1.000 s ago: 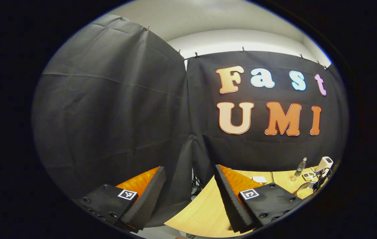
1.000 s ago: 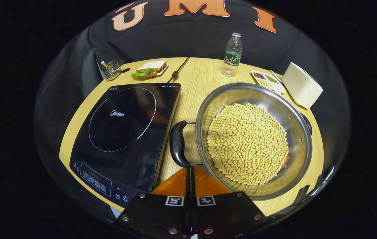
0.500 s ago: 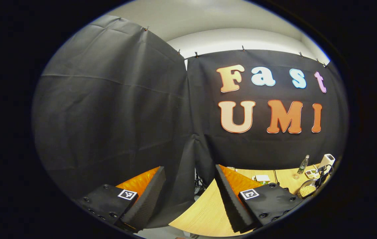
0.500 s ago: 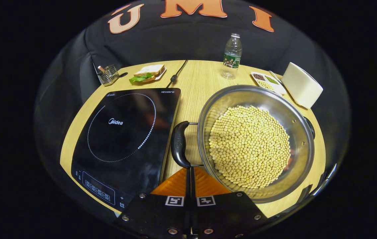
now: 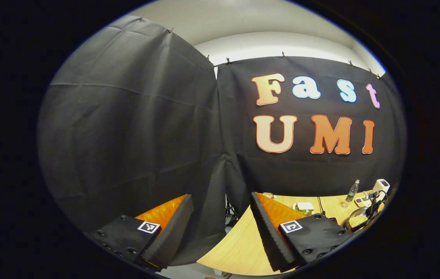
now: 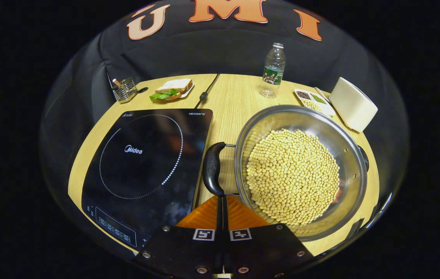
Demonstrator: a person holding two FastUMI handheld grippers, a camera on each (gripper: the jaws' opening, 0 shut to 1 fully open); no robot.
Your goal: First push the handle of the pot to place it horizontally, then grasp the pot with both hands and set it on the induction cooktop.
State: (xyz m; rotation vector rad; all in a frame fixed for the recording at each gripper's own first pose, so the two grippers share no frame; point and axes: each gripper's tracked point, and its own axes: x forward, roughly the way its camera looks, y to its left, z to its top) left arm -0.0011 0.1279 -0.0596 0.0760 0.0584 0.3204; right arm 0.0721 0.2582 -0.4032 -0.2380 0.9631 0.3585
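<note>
A pale wood counter (image 6: 235,97) is standing in front of the black cloth wall (image 5: 127,135), with white room wall and ceiling showing above the cloth in the left gripper view. On the counter, the black induction cooktop (image 6: 146,166) is lying to the left, and the steel pot (image 6: 301,170), filled with yellow beans (image 6: 293,176), is sitting just to its right, not on it. The pot's near handle (image 6: 212,168) is pointing toward the cooktop's edge; the far handle (image 6: 363,157) is peeking over the opposite rim. Farther back, a sandwich plate (image 6: 171,88), a wire holder (image 6: 124,89), a water bottle (image 6: 272,69), a divided dish (image 6: 313,100) and a white box (image 6: 353,104) are standing near the cloth.

The right gripper (image 6: 222,209) is hovering low in front of the pot, its fingers pressed together on nothing, their tips just short of the near handle. The left gripper (image 5: 220,221) is being held up and away at the counter's left end, fingers spread wide and empty, aimed at the cloth.

From the left gripper view the pot (image 5: 355,221) is appearing tiny at the far right edge, partly cut off and hard to make out.
</note>
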